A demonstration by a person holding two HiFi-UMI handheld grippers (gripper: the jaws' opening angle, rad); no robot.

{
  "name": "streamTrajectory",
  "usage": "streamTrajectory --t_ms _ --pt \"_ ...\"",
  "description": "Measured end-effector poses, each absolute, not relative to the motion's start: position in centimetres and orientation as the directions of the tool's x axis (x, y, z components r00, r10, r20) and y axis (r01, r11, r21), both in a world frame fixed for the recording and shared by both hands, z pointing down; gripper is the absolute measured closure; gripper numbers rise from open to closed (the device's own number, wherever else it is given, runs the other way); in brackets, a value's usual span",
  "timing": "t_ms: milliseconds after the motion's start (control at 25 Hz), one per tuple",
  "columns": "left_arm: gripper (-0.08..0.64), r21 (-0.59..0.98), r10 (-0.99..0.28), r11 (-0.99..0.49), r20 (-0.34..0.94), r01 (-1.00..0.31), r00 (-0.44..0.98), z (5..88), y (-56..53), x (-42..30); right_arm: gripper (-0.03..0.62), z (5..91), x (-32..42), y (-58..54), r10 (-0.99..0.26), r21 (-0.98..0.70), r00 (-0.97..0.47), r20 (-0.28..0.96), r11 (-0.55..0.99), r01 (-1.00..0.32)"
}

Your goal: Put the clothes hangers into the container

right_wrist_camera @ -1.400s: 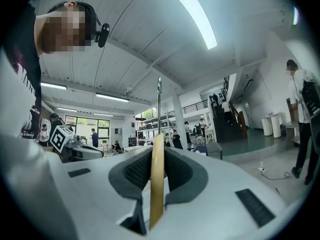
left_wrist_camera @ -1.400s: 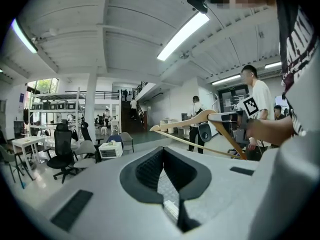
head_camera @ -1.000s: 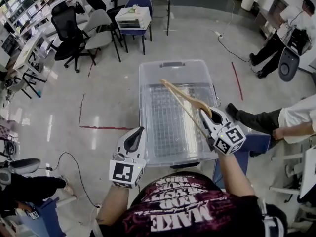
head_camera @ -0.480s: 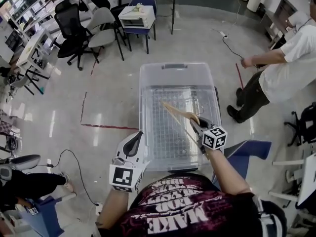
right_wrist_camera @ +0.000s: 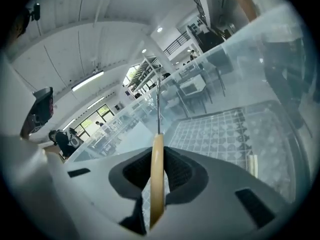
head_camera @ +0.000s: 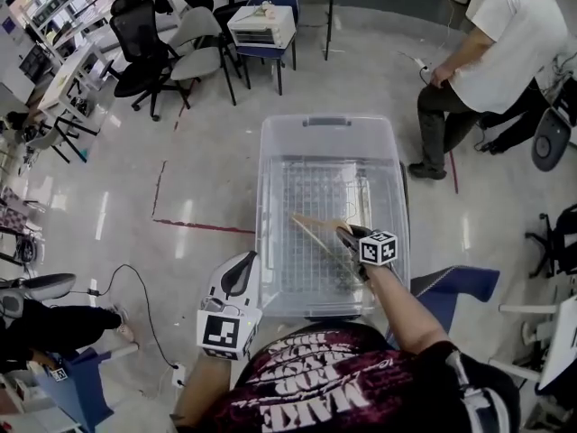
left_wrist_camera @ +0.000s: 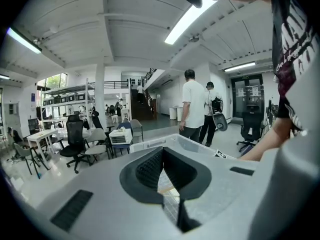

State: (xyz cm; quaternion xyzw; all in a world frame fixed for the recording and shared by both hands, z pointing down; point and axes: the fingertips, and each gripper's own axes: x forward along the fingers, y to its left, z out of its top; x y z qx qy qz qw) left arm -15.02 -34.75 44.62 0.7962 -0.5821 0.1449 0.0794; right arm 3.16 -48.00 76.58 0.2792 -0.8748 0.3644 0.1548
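Note:
A clear plastic container (head_camera: 330, 133) stands on the floor in front of me. My right gripper (head_camera: 350, 238) reaches down inside it near the right wall, shut on a wooden clothes hanger (head_camera: 315, 226). In the right gripper view the hanger's wood (right_wrist_camera: 156, 164) stands edge-on between that right gripper's (right_wrist_camera: 157, 189) pads, and its metal hook (right_wrist_camera: 159, 104) points up over the container's patterned floor (right_wrist_camera: 235, 129). My left gripper (head_camera: 236, 282) hangs outside the container's front left corner, shut and holding nothing. The left gripper (left_wrist_camera: 167, 184) faces the container's rim (left_wrist_camera: 200, 146).
A person in a white shirt (head_camera: 491, 52) stands at the back right of the container. Office chairs (head_camera: 194, 48) and a blue chair bearing a white box (head_camera: 264, 25) stand behind. A blue seat (head_camera: 460, 285) lies at the right. Red tape (head_camera: 194, 225) marks the floor.
My right gripper has lowered the hanger from above the rim down into the container. The person in white has stood up and moved to the back right. The left gripper has barely moved.

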Motion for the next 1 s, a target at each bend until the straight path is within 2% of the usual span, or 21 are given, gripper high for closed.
streamTrajectory --t_ms 280,320,400,480,520,680,840,1000 --pt "0.554 -0.061 -0.896 -0.287 0.370 -0.956 0.245 45.6 -34.2 -14.8 0.524 81.6 3.2 -48.3 -0.334 -0.609 -0.810 0.482 0.537 -0.584" --pt "0.554 -0.056 -0.894 -0.293 0.369 -0.955 0.252 45.8 -34.2 -14.8 0.503 82.3 3.6 -48.8 -0.356 -0.606 -0.787 0.503 0.505 -0.615" --pt "0.554 -0.046 -0.889 -0.295 0.378 -0.954 0.256 46.3 -33.9 -14.7 0.418 84.3 5.6 -49.6 -0.399 -0.546 -0.688 0.606 0.420 -0.725" --pt "0.554 -0.045 -0.888 -0.297 0.380 -0.954 0.259 46.4 -33.6 -14.6 0.379 85.7 7.5 -49.4 -0.389 -0.426 -0.575 0.720 0.407 -0.808" --pt "0.554 -0.046 -0.889 -0.300 0.377 -0.953 0.261 46.3 -33.4 -14.6 0.303 85.9 8.0 -49.1 -0.378 -0.360 -0.530 0.759 0.434 -0.826" --pt "0.554 -0.035 -0.883 -0.331 0.364 -0.943 0.296 46.4 -31.8 -14.6 0.267 83.3 8.4 -48.1 -0.395 -0.233 -0.458 0.796 0.499 -0.835" --pt "0.554 -0.041 -0.883 -0.373 0.322 -0.927 0.341 45.4 -30.6 -14.3 0.293 76.9 8.1 -46.9 -0.481 -0.251 -0.515 0.710 0.510 -0.823" --pt "0.554 -0.036 -0.880 -0.400 0.294 -0.916 0.373 44.6 -29.4 -15.1 0.426 66.4 6.9 -44.2 -0.615 -0.214 -0.583 0.531 0.568 -0.795"
